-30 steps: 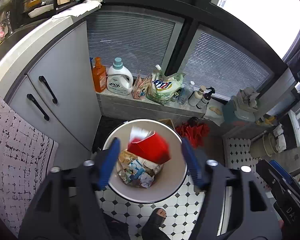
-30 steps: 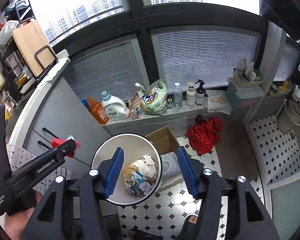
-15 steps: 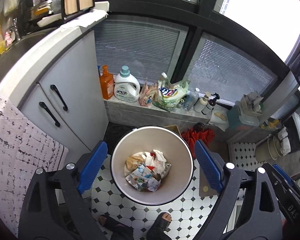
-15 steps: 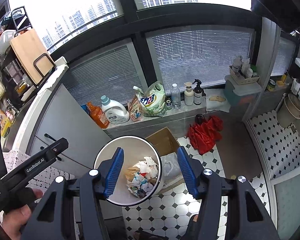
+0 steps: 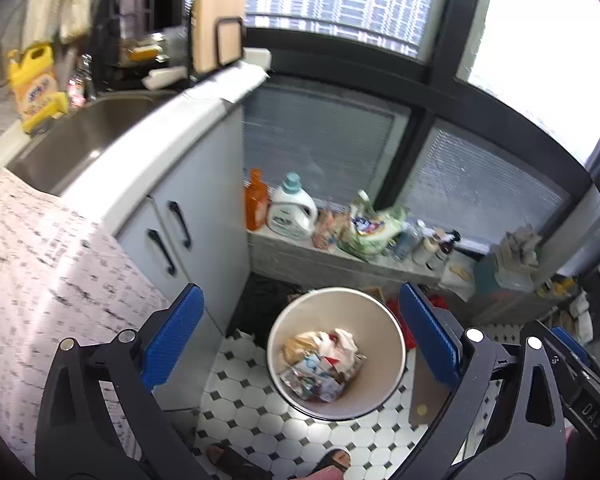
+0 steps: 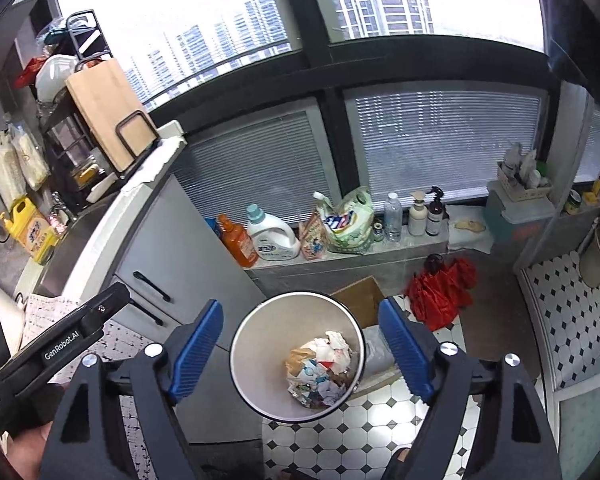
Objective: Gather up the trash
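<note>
Left wrist view shows the left tongs [image 5: 300, 344] spread apart and empty above the trash bin [image 5: 388, 384], crumpled trash [image 5: 322, 364] lying inside it. Right tongs [image 6: 302, 350] likewise stand apart, holding nothing. Judged: a drop is complete; the next move calls for locating a further piece, none being evident on the floor [image 6: 320, 444].

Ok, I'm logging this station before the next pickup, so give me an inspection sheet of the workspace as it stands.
Surface: black-and-white tiled floor, lit, with a patterned mat at the cabinet.
Job's things: round trash bin on the floor, crumpled wrappers and paper piled at its bottom.
Clutter: cardboard box behind the bin; red cloth on the floor; detergent bottles and a refill bag on the ledge.
Grippers: left gripper open, empty; right gripper open, empty, both above the bin.
Cables: nothing seen.
Surroundings: sink, cutting board, blinds, windows.
</note>
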The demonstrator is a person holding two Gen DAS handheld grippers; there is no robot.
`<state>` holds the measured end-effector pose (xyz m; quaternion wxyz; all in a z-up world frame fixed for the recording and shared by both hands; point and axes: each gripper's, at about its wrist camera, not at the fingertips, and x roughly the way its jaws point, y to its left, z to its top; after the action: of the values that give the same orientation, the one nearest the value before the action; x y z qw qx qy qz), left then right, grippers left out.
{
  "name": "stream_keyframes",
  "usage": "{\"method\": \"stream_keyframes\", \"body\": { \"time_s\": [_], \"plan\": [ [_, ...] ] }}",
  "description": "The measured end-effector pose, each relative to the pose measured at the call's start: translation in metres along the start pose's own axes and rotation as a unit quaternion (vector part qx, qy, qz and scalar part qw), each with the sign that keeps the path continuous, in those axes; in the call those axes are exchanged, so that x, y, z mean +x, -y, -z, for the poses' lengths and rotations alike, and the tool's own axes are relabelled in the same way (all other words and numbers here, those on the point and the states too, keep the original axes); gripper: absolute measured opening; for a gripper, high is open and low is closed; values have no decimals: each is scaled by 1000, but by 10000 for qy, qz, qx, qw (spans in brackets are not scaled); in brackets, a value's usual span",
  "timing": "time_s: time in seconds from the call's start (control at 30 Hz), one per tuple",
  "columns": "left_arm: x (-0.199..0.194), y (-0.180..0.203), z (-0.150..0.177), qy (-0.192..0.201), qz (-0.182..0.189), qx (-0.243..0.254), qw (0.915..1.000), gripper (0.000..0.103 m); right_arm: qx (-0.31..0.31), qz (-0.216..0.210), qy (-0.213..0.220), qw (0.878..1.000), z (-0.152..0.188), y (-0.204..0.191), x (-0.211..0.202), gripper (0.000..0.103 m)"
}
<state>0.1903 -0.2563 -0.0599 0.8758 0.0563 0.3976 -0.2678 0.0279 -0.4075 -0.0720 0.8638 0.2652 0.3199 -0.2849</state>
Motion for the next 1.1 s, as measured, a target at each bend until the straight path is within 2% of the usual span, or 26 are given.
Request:
{"method": "stream_keyframes", "body": {
  "time_s": [0.13,0.47,0.7,1.1],
  "plan": [
    [-19,-13,-7,175,-201,-156,9995,97,-245,-292,81,9992,-9,-17,-8,88],
    [-63,-51,-13,568,-715,-531,9944,97,-808,-972,167,9918,-22,-65,-19,89],
    [-106,-84,-3,737,-1018,-922,9878,97,-1139,-1346,145,9842,-20,-100,-28,92],
    [-162,-123,24,992,-1528,-1249,9753,97,-1757,-1952,158,9648,-1,-152,-56,95]
  ]
}}
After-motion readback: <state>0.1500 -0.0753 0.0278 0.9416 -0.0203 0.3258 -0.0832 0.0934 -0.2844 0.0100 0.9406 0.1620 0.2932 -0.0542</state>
